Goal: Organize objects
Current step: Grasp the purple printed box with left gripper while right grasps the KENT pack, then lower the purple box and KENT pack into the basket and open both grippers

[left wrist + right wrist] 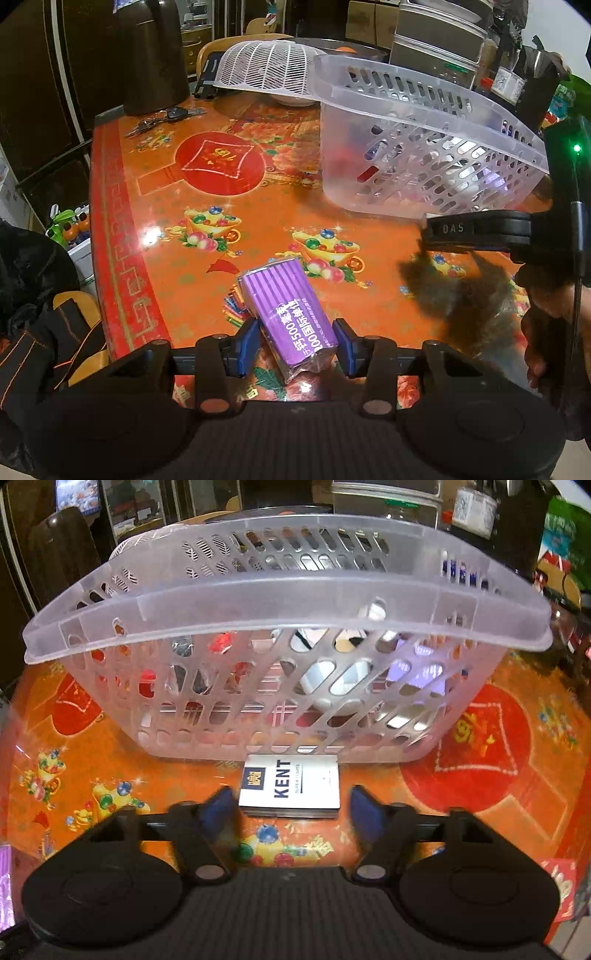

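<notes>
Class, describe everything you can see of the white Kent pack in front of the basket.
The Kent pack is a flat white box with dark lettering and a small dark crest. It lies face up on the orange patterned tabletop, its far edge against the foot of the clear slotted basket. The right gripper straddles its near end, pads apparently not yet pressing.

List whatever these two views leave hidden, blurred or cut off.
- Basket contents, right wrist view: only scraps of colour show through the slotted wall; items cannot be named.
- Right gripper fingers, right wrist view: motion-blurred, so contact with the Kent pack is unclear.
- Purple box, left wrist view: whether the pads press it cannot be told.
- Keys, left wrist view: too small to count.
</notes>
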`<action>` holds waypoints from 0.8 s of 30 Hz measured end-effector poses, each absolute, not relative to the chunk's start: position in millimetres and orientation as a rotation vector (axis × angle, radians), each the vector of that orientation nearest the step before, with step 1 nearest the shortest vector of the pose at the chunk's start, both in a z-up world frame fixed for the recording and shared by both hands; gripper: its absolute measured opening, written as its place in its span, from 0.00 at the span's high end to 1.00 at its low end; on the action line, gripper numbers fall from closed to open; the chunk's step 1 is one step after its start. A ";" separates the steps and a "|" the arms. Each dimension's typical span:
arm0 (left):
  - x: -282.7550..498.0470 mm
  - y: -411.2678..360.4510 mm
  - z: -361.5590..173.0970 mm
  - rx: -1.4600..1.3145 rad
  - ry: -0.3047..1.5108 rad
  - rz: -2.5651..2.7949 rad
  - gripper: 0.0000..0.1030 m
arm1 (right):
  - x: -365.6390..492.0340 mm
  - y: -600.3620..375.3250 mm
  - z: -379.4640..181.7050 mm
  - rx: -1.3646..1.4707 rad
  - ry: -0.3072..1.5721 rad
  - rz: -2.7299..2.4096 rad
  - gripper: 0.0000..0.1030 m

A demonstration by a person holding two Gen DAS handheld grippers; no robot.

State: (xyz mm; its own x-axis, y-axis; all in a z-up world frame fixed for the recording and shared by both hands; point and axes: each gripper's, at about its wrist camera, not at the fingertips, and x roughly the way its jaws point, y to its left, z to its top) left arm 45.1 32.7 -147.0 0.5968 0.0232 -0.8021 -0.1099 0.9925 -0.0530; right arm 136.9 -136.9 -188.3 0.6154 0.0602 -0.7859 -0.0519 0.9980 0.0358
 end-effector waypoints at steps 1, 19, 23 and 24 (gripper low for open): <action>45.4 31.8 -147.2 -0.102 0.927 0.075 0.54 | 139.7 -133.0 -187.7 0.015 0.910 0.075 0.42; 35.3 16.0 -145.1 -0.127 0.906 -0.033 0.54 | 60.4 -195.0 -132.0 0.010 0.927 0.183 0.42; 28.2 11.8 -115.8 -0.134 0.853 -0.081 0.54 | 40.0 -213.2 -85.6 0.069 0.831 0.252 0.42; 27.2 10.4 -107.6 -0.136 0.836 -0.089 0.54 | 39.6 -213.9 -77.1 0.075 0.811 0.260 0.42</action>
State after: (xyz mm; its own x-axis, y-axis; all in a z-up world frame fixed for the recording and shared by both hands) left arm 27.2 10.4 -107.6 0.6673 -0.1323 -0.7329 0.0251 0.9875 -0.1554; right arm 39.6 -213.9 -77.1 0.6591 0.2585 -0.7062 -0.2013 0.9654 0.1655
